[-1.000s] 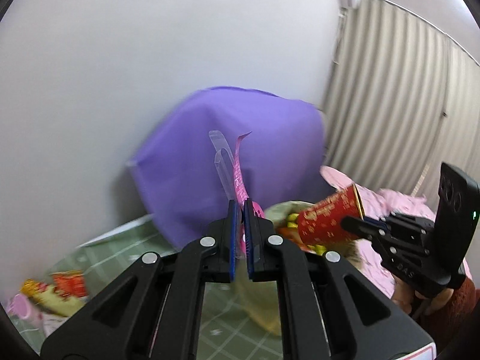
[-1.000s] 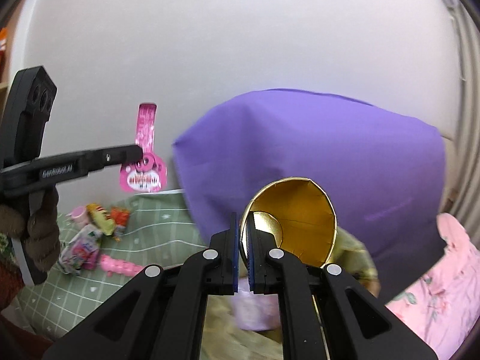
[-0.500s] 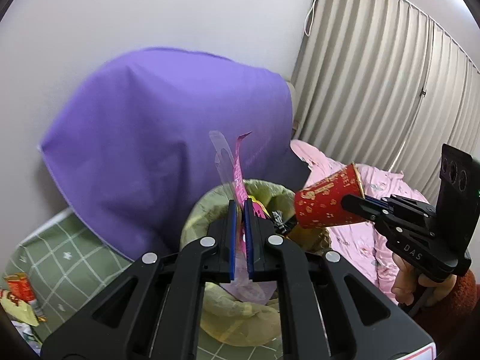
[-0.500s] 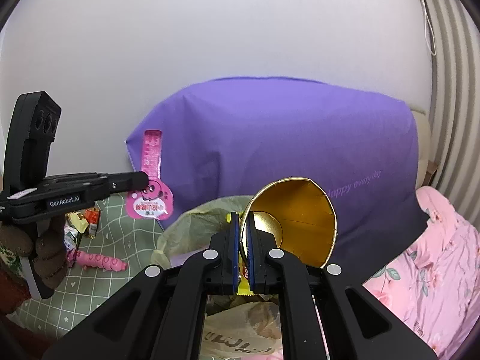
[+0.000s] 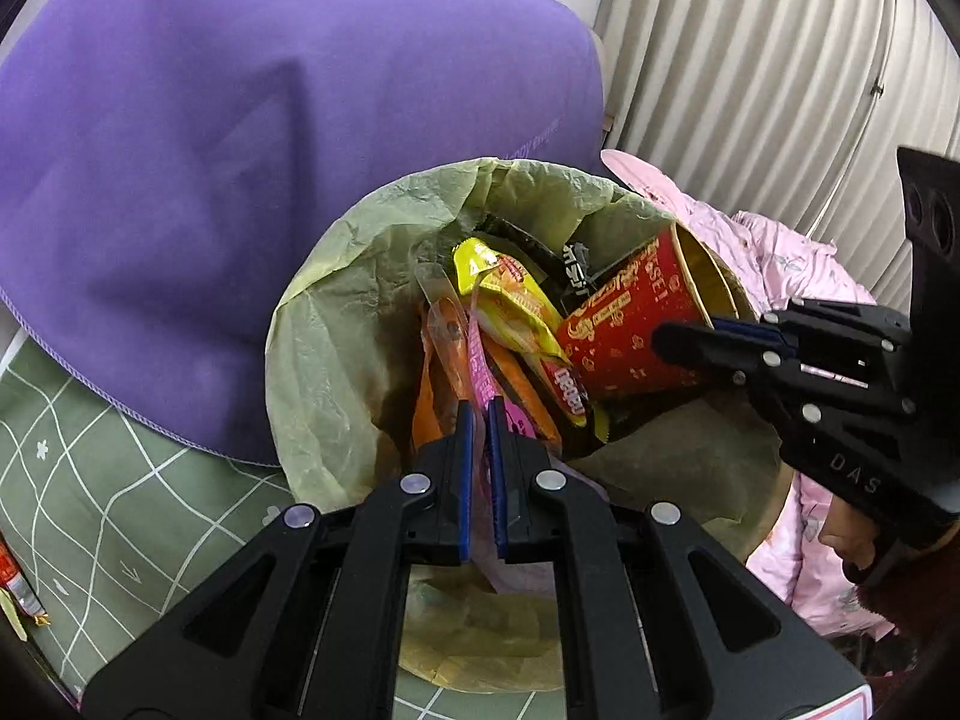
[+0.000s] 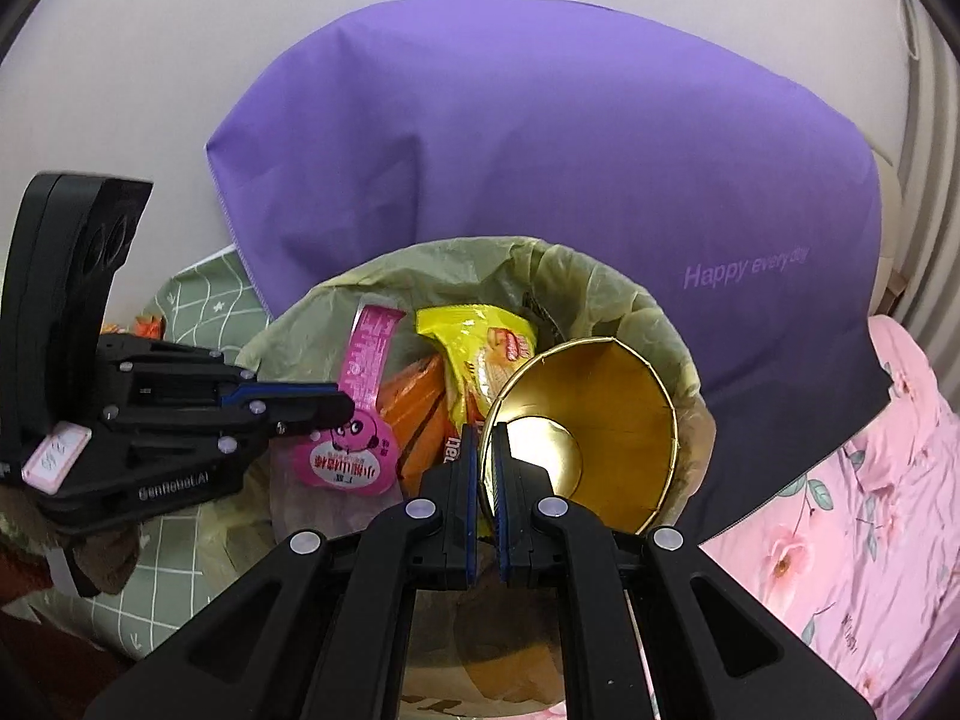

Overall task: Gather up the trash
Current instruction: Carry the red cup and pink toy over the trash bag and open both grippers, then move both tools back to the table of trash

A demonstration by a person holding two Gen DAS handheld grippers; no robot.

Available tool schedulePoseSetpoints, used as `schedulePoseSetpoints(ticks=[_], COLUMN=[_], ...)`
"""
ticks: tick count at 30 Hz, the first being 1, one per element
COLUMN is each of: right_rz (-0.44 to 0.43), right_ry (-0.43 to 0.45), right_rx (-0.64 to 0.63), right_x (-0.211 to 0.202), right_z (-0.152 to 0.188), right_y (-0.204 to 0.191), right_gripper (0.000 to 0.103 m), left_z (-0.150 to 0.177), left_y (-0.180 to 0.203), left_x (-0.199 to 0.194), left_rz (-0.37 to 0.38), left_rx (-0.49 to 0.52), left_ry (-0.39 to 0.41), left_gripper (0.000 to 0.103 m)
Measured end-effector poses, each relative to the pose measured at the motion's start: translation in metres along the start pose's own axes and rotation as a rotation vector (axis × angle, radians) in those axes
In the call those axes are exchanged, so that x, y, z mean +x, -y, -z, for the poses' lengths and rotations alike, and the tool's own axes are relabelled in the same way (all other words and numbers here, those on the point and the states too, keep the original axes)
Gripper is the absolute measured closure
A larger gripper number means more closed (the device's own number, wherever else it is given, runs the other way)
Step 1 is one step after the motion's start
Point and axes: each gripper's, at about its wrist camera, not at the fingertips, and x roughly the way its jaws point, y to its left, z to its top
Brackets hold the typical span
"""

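while two grippers hang over one bin (image 5: 336, 312), left fingers (image 5: 462, 450) pinching one pink wrapper (image 6: 354, 444), right fingers (image 6: 468, 480) one cup (image 5: 636, 330)

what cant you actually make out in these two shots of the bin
- Bottom of the trash bin: left wrist view, covered by wrappers and the red paper cup.
- Cup's outside print: right wrist view shows only its gold inside.
- Lower end of the pink wrapper: left wrist view, behind the left hand-held gripper.
- Snack packets on the green mat: cut off by the left edge.
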Motion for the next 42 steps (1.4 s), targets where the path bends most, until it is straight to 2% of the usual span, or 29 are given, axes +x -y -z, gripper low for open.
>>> schedulePoseSetpoints(ticks=[6, 10, 12, 14, 16, 17, 21, 25, 29, 36, 39, 42], right_rz=[0.008, 0.009, 0.026, 0.055, 0.068, 0.065, 0.076, 0.083, 0.051, -0.094, -0.159, -0.230], right_ry=[-0.010, 0.002, 0.002, 0.005, 0.007, 0.014, 0.039, 0.076, 0.113, 0.120, 0.107, 0.091], right_rx=[-0.026, -0.016, -0.023, -0.032, -0.031, -0.024, -0.007, -0.006, -0.013, -0.085, -0.130, -0.181], right_x=[0.000, -0.009, -0.012, -0.015, -0.019, -0.022, -0.035, -0.044, -0.044, -0.013, 0.004, 0.019], right_z=[0.004, 0.006, 0.008, 0.010, 0.011, 0.012, 0.014, 0.010, -0.002, -0.025, -0.030, -0.034], right_y=[-0.006, -0.006, -0.008, -0.011, -0.011, -0.011, -0.014, -0.024, -0.042, -0.102, -0.133, -0.165], right_gripper=[0.096, 0.095, 0.094, 0.090, 0.073, 0.069, 0.069, 0.069, 0.068, 0.068, 0.068, 0.068], left_z=[0.000, -0.003, -0.002, 0.001, 0.002, 0.003, 0.003, 0.018, 0.041, 0.096, 0.125, 0.150], left_y=[-0.003, -0.013, -0.020, -0.025, -0.025, -0.024, -0.020, -0.030, -0.055, -0.123, -0.156, -0.182], left_x=[-0.008, -0.016, -0.022, -0.030, -0.037, -0.042, -0.058, -0.086, -0.116, -0.169, -0.200, -0.226], left_rz=[0.014, 0.052, 0.077, 0.093, 0.104, 0.104, 0.078, 0.006, -0.101, -0.283, -0.404, -0.481], left_rx=[0.000, -0.040, -0.072, -0.090, -0.102, -0.105, -0.110, -0.128, -0.159, -0.315, -0.393, -0.457], left_ry=[0.010, 0.018, 0.024, 0.042, 0.061, 0.074, 0.119, 0.186, 0.238, 0.291, 0.315, 0.339], left_gripper=[0.098, 0.097, 0.091, 0.083, 0.078, 0.075, 0.072, 0.067, 0.066, 0.065, 0.065, 0.064])
